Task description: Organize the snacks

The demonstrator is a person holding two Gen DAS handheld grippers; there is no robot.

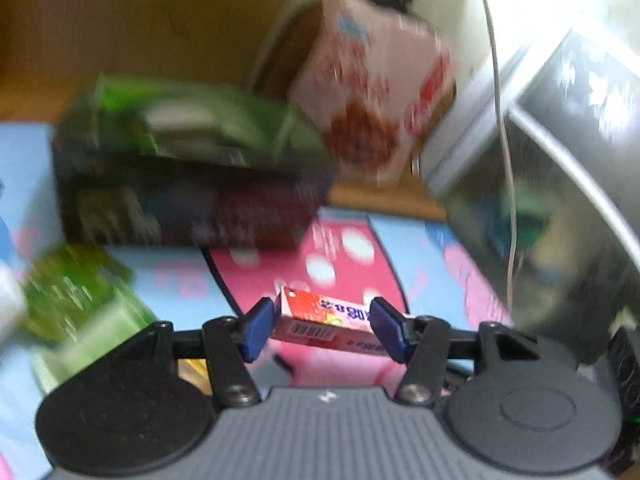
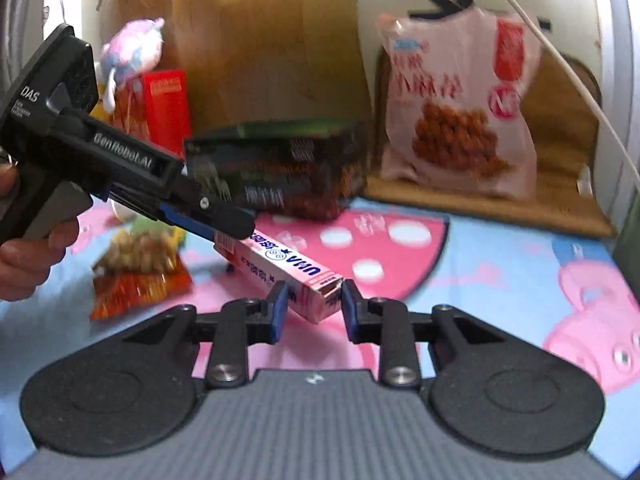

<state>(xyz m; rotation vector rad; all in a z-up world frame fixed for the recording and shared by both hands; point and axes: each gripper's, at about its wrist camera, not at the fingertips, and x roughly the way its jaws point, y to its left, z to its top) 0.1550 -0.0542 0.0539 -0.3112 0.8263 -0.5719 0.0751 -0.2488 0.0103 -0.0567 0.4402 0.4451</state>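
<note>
Apparently pink candy box (image 2: 280,268) between both hand-held grippers.

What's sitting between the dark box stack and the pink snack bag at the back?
Nothing: in the right wrist view, only a bare gap of wooden board shows between the dark box stack and the pink snack bag.

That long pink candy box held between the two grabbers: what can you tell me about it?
The pink candy box is long, slim cardboard with blue UHA lettering, a white side stripe and a barcode near one end. It hangs off the cartoon mat, slanted. The left gripper clamps one end across its width; the other end, its flap torn open, sits between the right gripper fingers, one pad touching, the other just clear.
</note>
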